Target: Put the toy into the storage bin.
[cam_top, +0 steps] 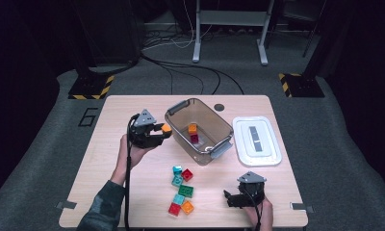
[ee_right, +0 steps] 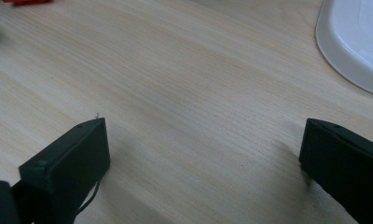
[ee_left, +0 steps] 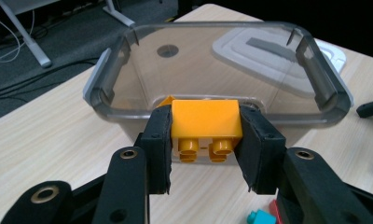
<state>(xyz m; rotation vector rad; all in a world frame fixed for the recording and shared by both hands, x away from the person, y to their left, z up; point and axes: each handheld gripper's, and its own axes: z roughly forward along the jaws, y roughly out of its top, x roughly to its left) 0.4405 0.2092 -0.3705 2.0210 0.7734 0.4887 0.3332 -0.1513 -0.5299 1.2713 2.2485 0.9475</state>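
Left gripper [ee_left: 205, 140] clamped on the small orange plastic building brick [ee_left: 206, 125], studs facing the camera, pads pressed to both its sides. I have it held off the light wooden table [cam_top: 133, 192], just short of the near wall of the clear grey-tinted plastic bin [cam_top: 198, 129]. Inside the bin: an orange and a dark red brick, I think; the high view is soft. Right gripper [ee_right: 203, 158] resting low over bare tabletop, jaws spread wide, nothing between them. White plastic lid [cam_top: 257, 141] lies flat, right of the bin. Loose coloured bricks [cam_top: 181, 190] grouped between my grippers.
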